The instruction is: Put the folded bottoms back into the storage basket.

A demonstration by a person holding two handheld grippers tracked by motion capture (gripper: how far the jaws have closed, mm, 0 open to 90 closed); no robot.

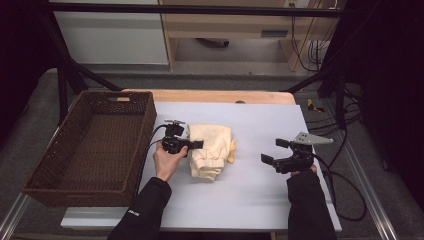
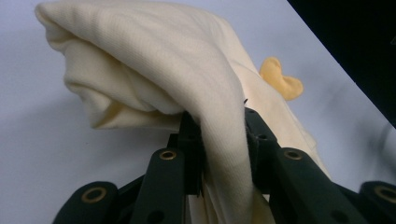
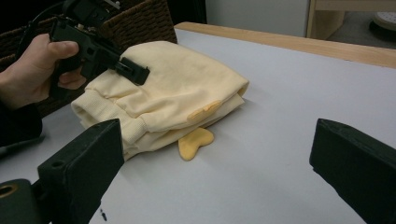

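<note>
Folded cream garment (image 1: 210, 148) lies at the middle of the high view, on the pale grey mat (image 1: 260, 200) that covers the table, a little right of the wicker basket (image 1: 92, 147) at the left of the frame. It is a soft, thick knit, bundled into a plump rectangle with ribbed cuffs or hem along its near edge, and a small orange-yellow flap (image 3: 194, 142) pokes out from under its right side.

In the left gripper view a fold of the cloth runs down between the two black jaws, which are pinched tight on it; the left gripper (image 1: 196, 144) therefore has the garment by its left edge. The right gripper (image 1: 274, 151) hangs well apart from the bundle at the right of the high view, its jaws spread wide with nothing between them.

The step in hand looks like carrying the bundle over into the basket. To do it well, the pinch should take in all the folded layers, not just the top one, or the stack will unroll when raised; whether the lower layers are caught I cannot quite tell from here. A slow lift, with the free gripper brought under or onto the far edge for support, would keep the fold intact. The basket is deep, stiff woven cane, dark brown, with a cut-out handle (image 1: 123, 98) in its far wall, so the cloth should clear its rim before being lowered.
</note>
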